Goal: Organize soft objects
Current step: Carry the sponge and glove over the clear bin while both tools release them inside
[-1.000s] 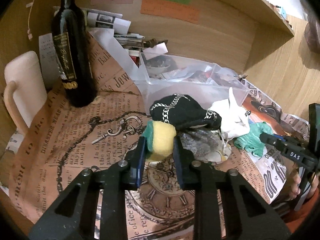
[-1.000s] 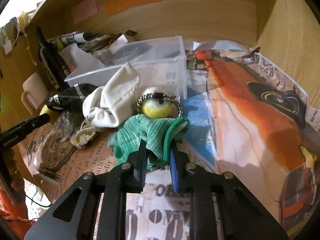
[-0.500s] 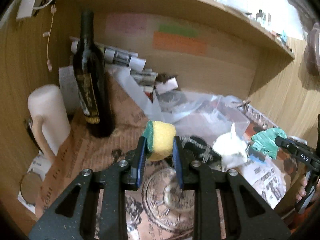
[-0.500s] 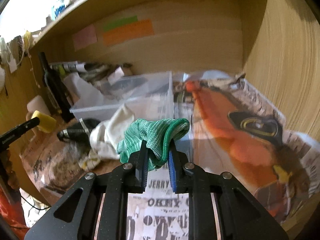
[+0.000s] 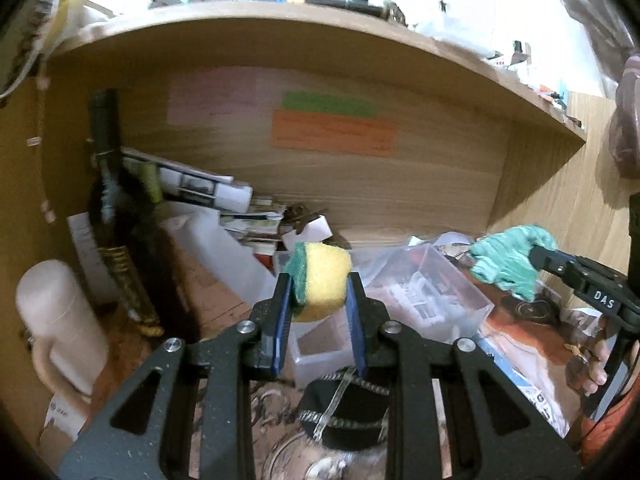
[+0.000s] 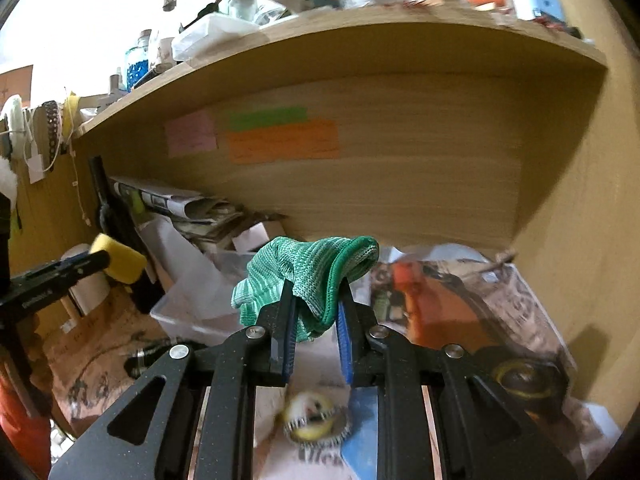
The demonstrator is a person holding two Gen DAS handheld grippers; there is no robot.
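My left gripper [image 5: 318, 284] is shut on a yellow sponge with a green scouring side [image 5: 322, 276] and holds it in the air above the clear plastic box [image 5: 452, 296]. It also shows in the right wrist view [image 6: 120, 260]. My right gripper [image 6: 316, 300] is shut on a green knitted cloth [image 6: 308, 268], held high over the desk; it shows at the right of the left wrist view [image 5: 508, 260]. A black item with a chain [image 5: 348, 412] lies below the left gripper. A yellow ball in a spiky ring [image 6: 314, 420] lies below the right gripper.
A dark wine bottle [image 5: 116, 224] and a cream mug [image 5: 56, 320] stand at the left. Rolled papers [image 5: 200, 188] lie against the back wall. A wooden shelf [image 5: 320, 28] hangs overhead. Newspaper [image 6: 460, 292] covers the desk.
Both grippers have risen well above the desk with their loads. The sponge now hangs over the clear box, and the pile of soft things has dropped below the fingers.
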